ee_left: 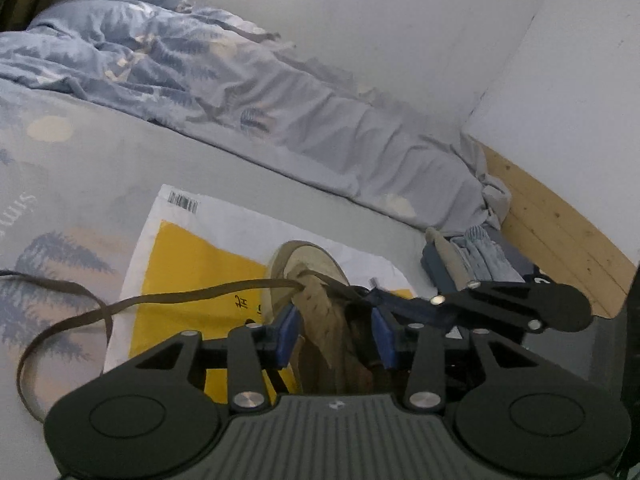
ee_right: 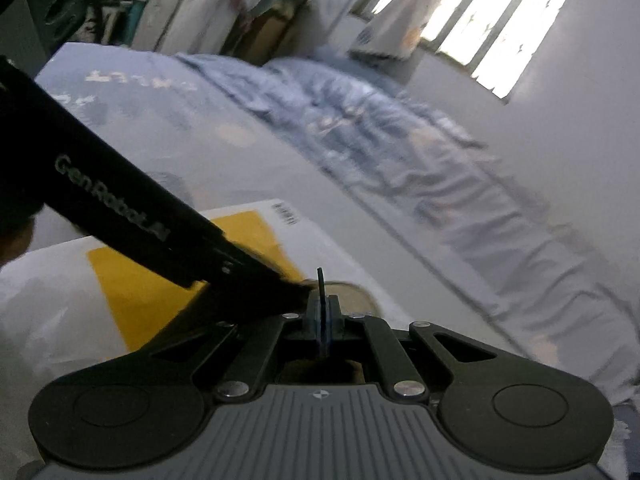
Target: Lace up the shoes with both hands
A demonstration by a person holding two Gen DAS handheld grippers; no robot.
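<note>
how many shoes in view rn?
1. A tan shoe lies on the yellow-and-white mailer bag, between the left gripper's open jaws. Its mate isn't visible; it could be hidden behind the grippers.

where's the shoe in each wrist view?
Left wrist: shoe low centre, toe pointing away, between the open left gripper's fingers.
Right wrist: only its toe shows, just beyond the shut right gripper.
Shared landmark: yellow-and-white bag under the shoe.

Shoe (ee_right: 352, 294) mostly hidden behind left gripper (ee_right: 280, 292); bedding (ee_right: 360, 120) blurred.
</note>
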